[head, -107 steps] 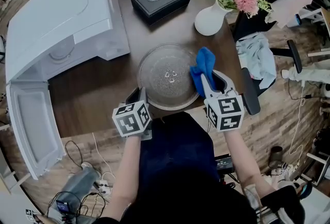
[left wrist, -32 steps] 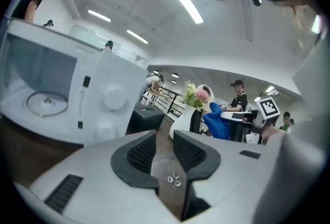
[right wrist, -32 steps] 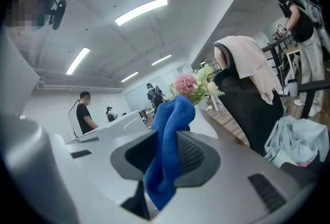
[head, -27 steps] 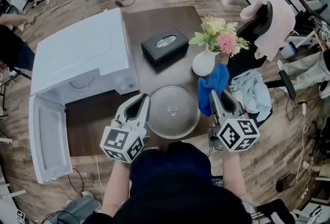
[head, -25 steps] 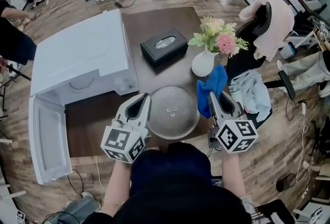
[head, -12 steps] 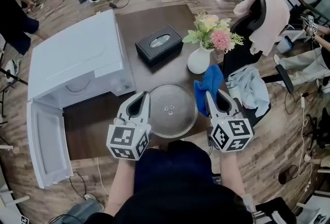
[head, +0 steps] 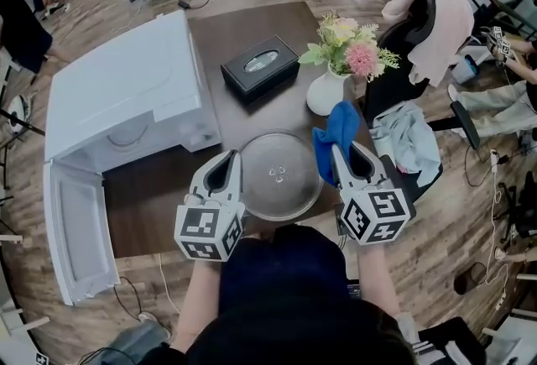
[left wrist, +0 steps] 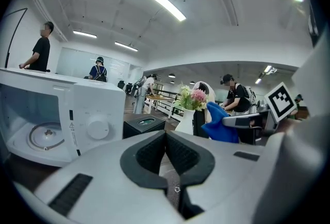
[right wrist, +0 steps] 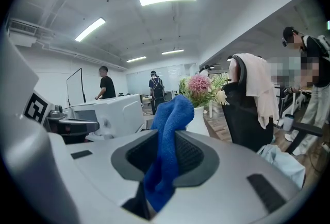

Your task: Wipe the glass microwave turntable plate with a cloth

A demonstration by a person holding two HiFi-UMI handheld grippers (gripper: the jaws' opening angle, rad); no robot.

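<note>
The round glass turntable plate [head: 279, 176] lies on the dark wooden table [head: 252, 19] near its front edge. My left gripper [head: 234, 157] is shut, its tips at the plate's left rim; in the left gripper view [left wrist: 166, 135] the pads meet and I see no rim between them. My right gripper [head: 339, 152] hovers at the plate's right rim, shut on a blue cloth [head: 337, 127]. In the right gripper view [right wrist: 166, 138] the cloth [right wrist: 167, 130] stands up between the pads.
A white microwave [head: 126, 95] with its door [head: 71, 229] swung open fills the table's left side. A black tissue box [head: 260, 65] and a white vase of flowers [head: 325, 92] stand behind the plate. A draped office chair [head: 424, 28] is at the right.
Both grippers hold their places beside the plate and the cloth stays gripped. Only the head view has shifted slightly.
</note>
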